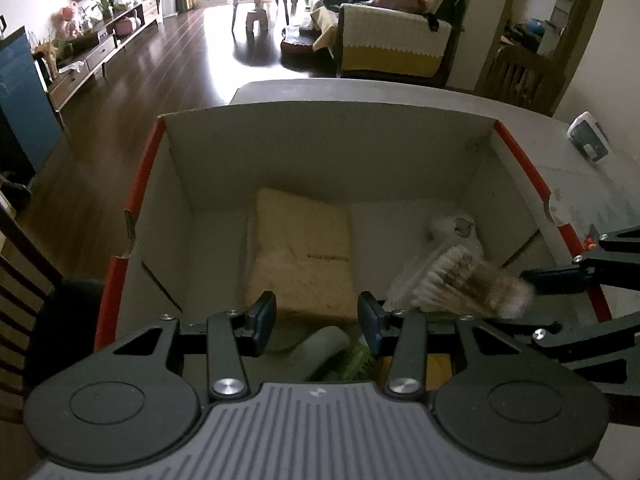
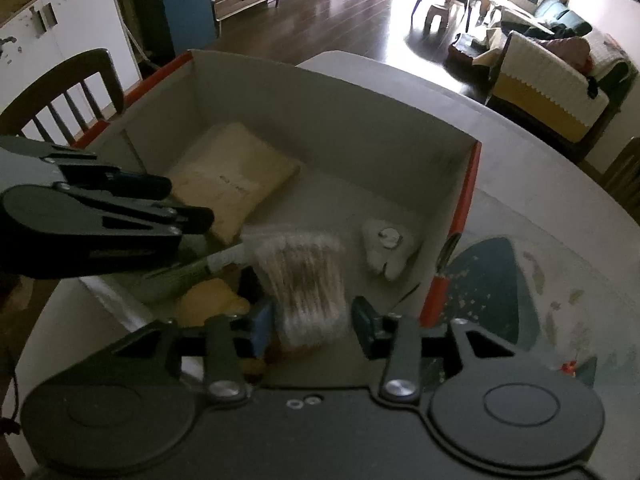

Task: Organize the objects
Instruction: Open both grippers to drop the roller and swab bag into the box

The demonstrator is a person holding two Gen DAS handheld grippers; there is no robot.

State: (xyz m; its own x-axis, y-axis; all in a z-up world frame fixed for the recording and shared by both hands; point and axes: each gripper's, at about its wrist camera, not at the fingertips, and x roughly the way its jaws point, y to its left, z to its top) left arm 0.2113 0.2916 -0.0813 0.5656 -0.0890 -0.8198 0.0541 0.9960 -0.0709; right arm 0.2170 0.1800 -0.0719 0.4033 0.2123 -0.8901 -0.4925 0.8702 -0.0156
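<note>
Most of the sorting looks done, I judge. The box [image 1: 320,152] on the worktop [image 2: 540,216] already holds a tan packet [image 1: 304,256] toward its far wall, a white pouch [image 2: 386,248] at its right side, and a green-labelled tube [image 1: 352,360] and something yellow [image 2: 208,300] at its near end. My right gripper [image 2: 312,322] stands open over the box, the pack of cotton swabs [image 2: 308,280] blurred between its fingers; I cannot tell whether it is touching them. My left gripper [image 1: 316,320] hangs open and empty above the box's near end. What remains is settling the swabs inside.
</note>
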